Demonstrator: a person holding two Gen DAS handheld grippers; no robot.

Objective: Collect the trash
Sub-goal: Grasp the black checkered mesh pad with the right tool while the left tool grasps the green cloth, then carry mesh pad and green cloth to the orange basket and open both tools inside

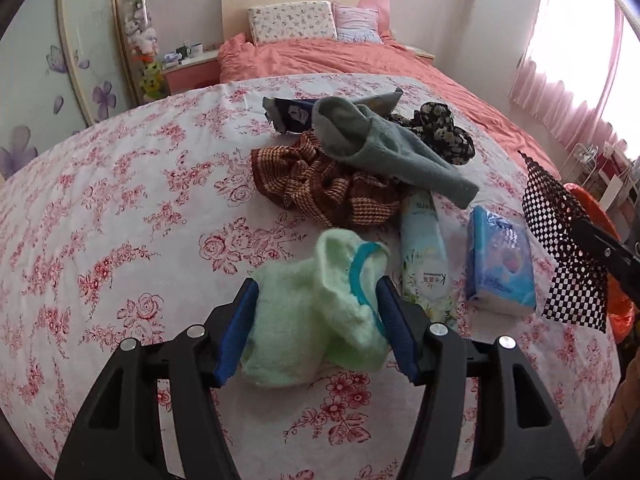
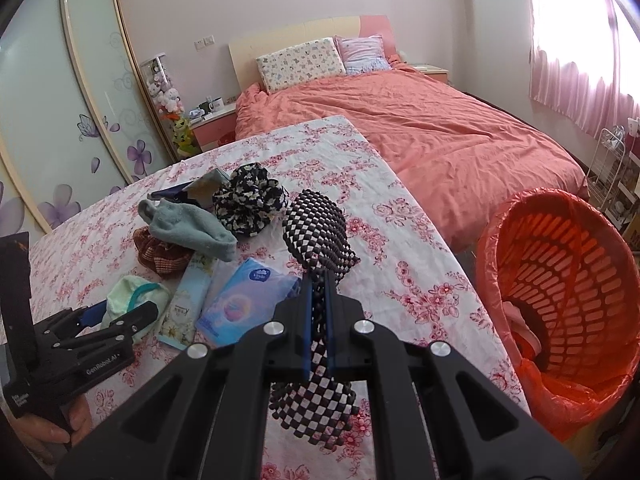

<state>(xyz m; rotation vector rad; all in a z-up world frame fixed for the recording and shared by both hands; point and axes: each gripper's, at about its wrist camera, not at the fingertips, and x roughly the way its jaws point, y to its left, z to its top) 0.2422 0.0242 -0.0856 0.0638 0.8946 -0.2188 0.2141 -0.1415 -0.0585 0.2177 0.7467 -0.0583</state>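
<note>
We see the pale green sock (image 1: 316, 312) low in the left wrist frame, our left gripper (image 1: 316, 334) open around it. Our right gripper (image 2: 319, 320) clamps a black-and-white checkered cloth (image 2: 320, 224) above the floral bench (image 2: 420, 280), left of the orange bin (image 2: 560, 280).

We note a white cloth printed with red roses (image 1: 120, 216) spread over the near surface. Beyond it lies a bed under a rumpled coral-pink quilt (image 2: 440, 136), with a cream pillow in a small floral print (image 1: 292, 22) and a pink striped pillow (image 1: 358, 24) propped side by side against a pale wooden headboard (image 2: 304, 30). To the left stand frosted wardrobe doors with purple flower decals (image 2: 80, 112), then a tall clear case of plush toys (image 2: 164, 88) and a pink bedside table (image 1: 192, 70) carrying mugs. Pink curtains (image 2: 576, 68) cover the bright window on the right.
</note>
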